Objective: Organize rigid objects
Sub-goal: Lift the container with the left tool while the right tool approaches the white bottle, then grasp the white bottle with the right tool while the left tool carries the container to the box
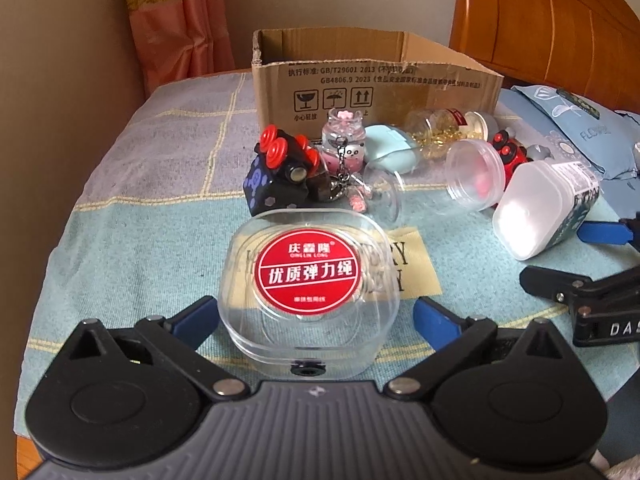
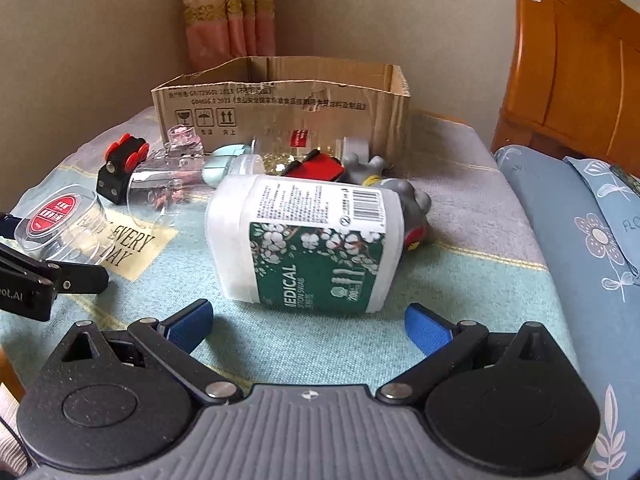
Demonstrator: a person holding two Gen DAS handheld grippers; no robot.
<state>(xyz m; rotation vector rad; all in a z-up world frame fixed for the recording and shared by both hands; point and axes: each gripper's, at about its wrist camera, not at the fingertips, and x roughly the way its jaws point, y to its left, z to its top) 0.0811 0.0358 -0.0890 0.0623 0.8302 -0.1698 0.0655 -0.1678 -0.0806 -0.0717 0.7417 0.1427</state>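
Note:
A clear plastic case with a round red label [image 1: 309, 280] lies on the bed cover between the open fingers of my left gripper [image 1: 316, 320]; the blue pads stand beside it, apart from its sides. It also shows in the right wrist view [image 2: 60, 220]. A white cotton swab tub with a green label [image 2: 308, 240] lies on its side just ahead of my right gripper [image 2: 308, 326], which is open and empty. The tub also shows in the left wrist view [image 1: 540, 208]. An open cardboard box [image 1: 372, 84] stands behind the pile.
A cluster lies before the box: a black cube with red buttons [image 1: 280, 168], a pink panda jar [image 1: 344, 144], a clear glass [image 1: 380, 192], a clear round pot [image 1: 476, 172], a pill bottle [image 1: 448, 128], a grey toy [image 2: 380, 176]. Blue pillows [image 2: 580, 240] and a wooden headboard [image 2: 568, 60] stand at right.

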